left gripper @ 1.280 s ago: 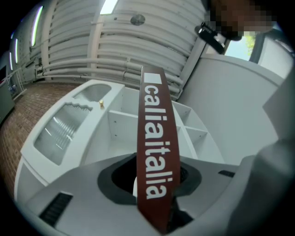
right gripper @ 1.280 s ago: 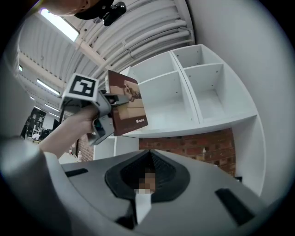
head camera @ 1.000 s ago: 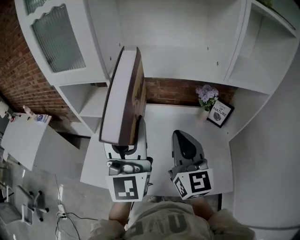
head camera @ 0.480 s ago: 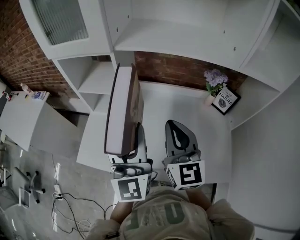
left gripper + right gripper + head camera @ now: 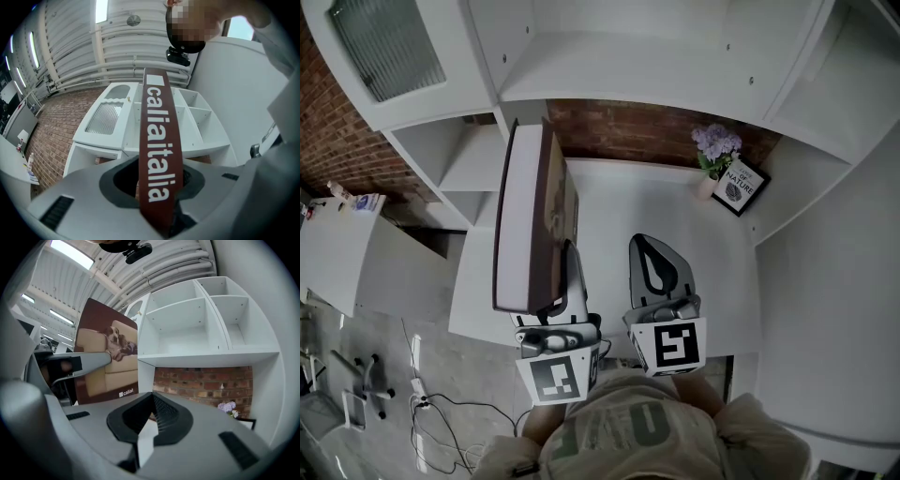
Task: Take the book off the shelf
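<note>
A large dark-red book (image 5: pixel 530 220) with a dog on a sofa on its cover stands upright on end over the left part of the white desk (image 5: pixel 628 206). My left gripper (image 5: pixel 565 267) is shut on its lower edge; the spine (image 5: pixel 157 140) runs up between the jaws of that gripper (image 5: pixel 157 192). The right gripper (image 5: pixel 652 248) hovers beside it to the right, shut and empty, its jaws meeting at the tip (image 5: pixel 152 397). From that side I see the book's cover (image 5: pixel 105 357). The white shelf unit (image 5: pixel 609 66) rises behind.
A pot of purple flowers (image 5: pixel 715 150) and a small framed picture (image 5: pixel 739 186) stand at the desk's back right, against the brick wall (image 5: pixel 628 131). A low white table (image 5: pixel 356 272) is at the left, with cables on the floor (image 5: pixel 441 412).
The book, still upright in the left gripper, has come away from the shelf toward me and now stands over the desk. The right gripper has kept its place beside it.
</note>
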`<state>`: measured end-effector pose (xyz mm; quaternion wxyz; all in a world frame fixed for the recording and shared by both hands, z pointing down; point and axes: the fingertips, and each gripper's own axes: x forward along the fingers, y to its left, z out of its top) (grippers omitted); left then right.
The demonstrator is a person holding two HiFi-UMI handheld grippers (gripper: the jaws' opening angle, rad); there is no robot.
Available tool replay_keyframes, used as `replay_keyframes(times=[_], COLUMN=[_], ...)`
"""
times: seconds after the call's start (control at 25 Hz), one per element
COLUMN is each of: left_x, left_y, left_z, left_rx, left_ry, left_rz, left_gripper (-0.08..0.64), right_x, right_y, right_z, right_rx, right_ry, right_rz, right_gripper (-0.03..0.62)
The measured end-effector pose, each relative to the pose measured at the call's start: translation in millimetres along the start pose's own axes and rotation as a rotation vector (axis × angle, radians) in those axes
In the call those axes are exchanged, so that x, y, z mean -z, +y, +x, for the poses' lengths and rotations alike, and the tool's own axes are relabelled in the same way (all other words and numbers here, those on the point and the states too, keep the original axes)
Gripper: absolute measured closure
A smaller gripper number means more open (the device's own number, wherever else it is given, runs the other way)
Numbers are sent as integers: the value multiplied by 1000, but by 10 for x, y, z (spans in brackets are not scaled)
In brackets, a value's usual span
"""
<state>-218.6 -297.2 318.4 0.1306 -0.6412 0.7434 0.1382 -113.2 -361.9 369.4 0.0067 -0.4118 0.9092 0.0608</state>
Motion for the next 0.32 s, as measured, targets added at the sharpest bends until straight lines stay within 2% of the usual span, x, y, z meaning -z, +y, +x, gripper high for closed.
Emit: replay_keyframes(times=[0.32], left_x=[23], left_y=[-85], left_z=[34], left_rx=[14], left_ry=[8], left_rz=[-16], left_gripper=[407], right_x=[14], right_y=[-8], right_z=[-14], right_rx=[-8], right_ry=[5], right_rz=[-2], right_gripper=[578])
